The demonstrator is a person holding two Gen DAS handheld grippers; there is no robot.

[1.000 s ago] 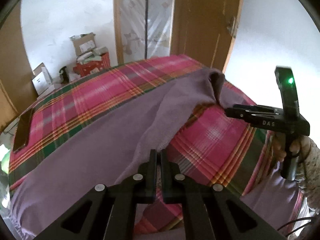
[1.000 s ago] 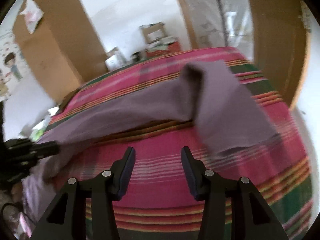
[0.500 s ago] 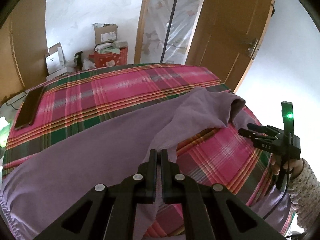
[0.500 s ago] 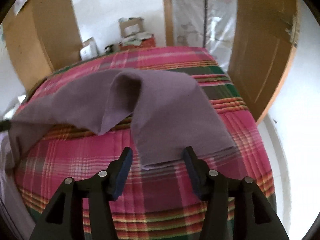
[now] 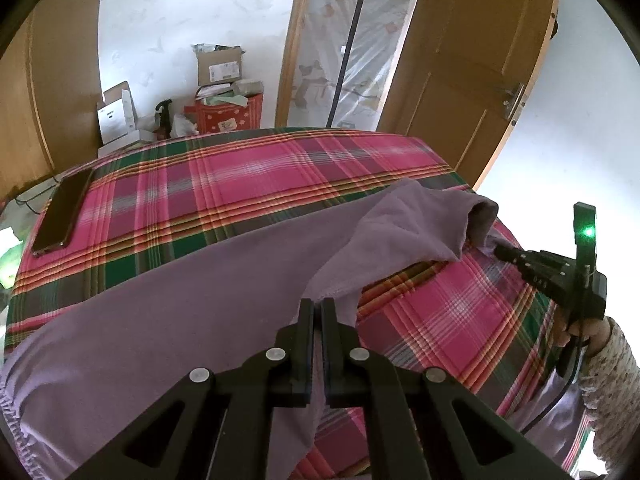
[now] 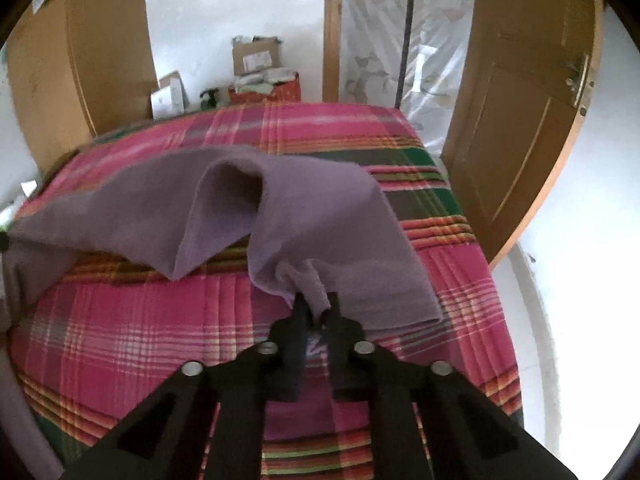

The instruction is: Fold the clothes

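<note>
A purple garment (image 5: 192, 304) lies stretched across the plaid bed (image 5: 240, 184), with one end folded over into a loose hump (image 6: 240, 188). My left gripper (image 5: 317, 305) is shut on the garment's edge, which hangs down between its fingers. In the right wrist view my right gripper (image 6: 317, 300) is closing tight on a bunched fold at the near edge of the garment (image 6: 340, 232). The right gripper (image 5: 502, 251) also shows in the left wrist view at the right, its tip at the folded end, held by a person's hand (image 5: 576, 332) in a patterned sleeve.
A dark phone (image 5: 62, 212) lies at the bed's far left corner. Cardboard boxes (image 5: 218, 66) and a red bag (image 5: 228, 116) stand on the floor behind the bed. An open wooden door (image 5: 460, 80) is at the right, close to the bed's edge.
The right gripper's jaws, wide open before, have shut on the garment's near edge after moving up to it. The left gripper stays shut on the cloth; its view has rolled.
</note>
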